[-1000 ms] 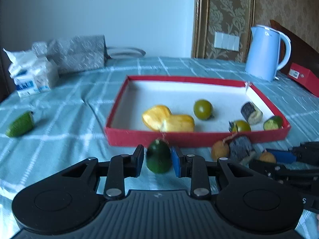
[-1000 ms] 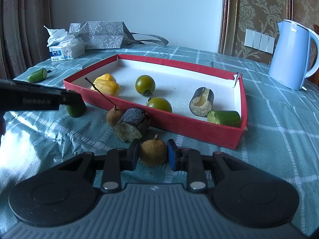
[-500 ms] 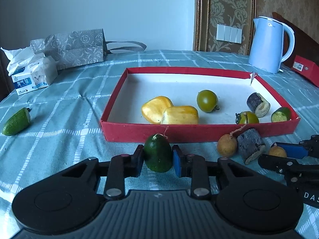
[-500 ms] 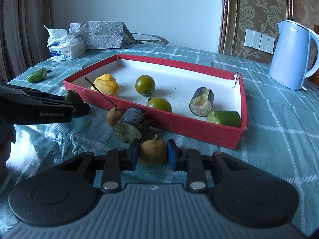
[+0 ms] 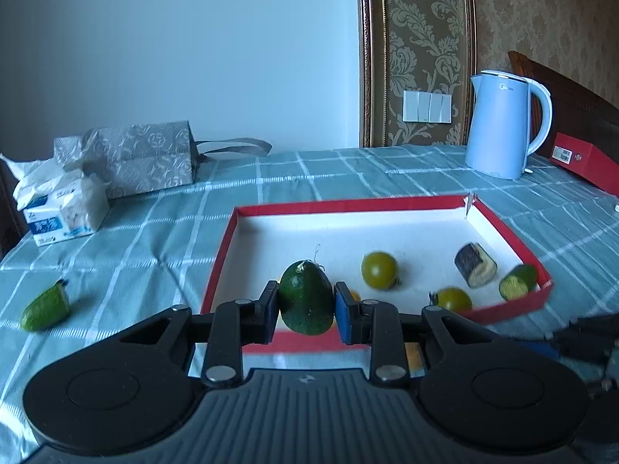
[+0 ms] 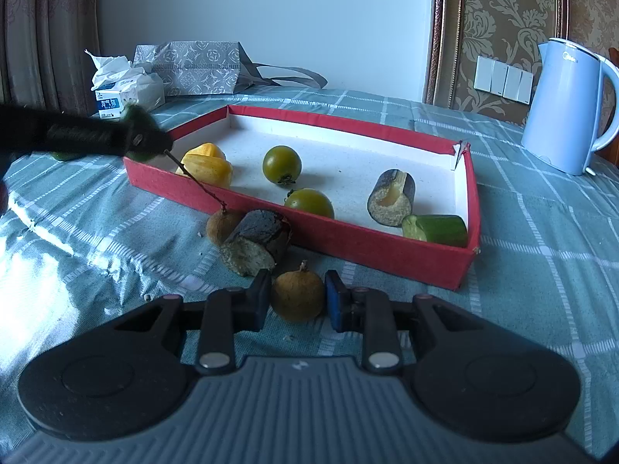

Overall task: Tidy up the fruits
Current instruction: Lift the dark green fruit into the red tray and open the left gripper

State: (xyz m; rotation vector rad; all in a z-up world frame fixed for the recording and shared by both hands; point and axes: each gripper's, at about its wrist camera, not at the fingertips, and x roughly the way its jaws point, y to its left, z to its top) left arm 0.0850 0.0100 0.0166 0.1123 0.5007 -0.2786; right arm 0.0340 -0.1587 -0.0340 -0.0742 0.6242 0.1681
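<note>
My left gripper (image 5: 306,311) is shut on a dark green fruit (image 5: 306,297) and holds it in the air over the near left rim of the red tray (image 5: 348,205). From the right wrist view the left gripper (image 6: 143,143) shows as a dark blurred bar above the tray's left corner (image 6: 154,172). My right gripper (image 6: 296,295) stands around a brown round fruit (image 6: 297,297) on the cloth, its jaws a little apart from it. Another brown fruit (image 6: 224,224) with a long stem and a dark cut piece (image 6: 257,241) lie outside the tray.
Inside the tray lie yellow pieces (image 6: 207,164), two green tomatoes (image 6: 281,164), a dark cut piece (image 6: 390,203) and a cucumber end (image 6: 435,229). A green piece (image 5: 45,308) lies on the cloth at the left. A blue kettle (image 5: 501,123), tissue pack (image 5: 62,208) and grey bag (image 5: 135,158) stand behind.
My left gripper has lifted the dark green fruit off the cloth and carried it up and forward over the tray's near rim. The right gripper has stayed around the brown fruit.
</note>
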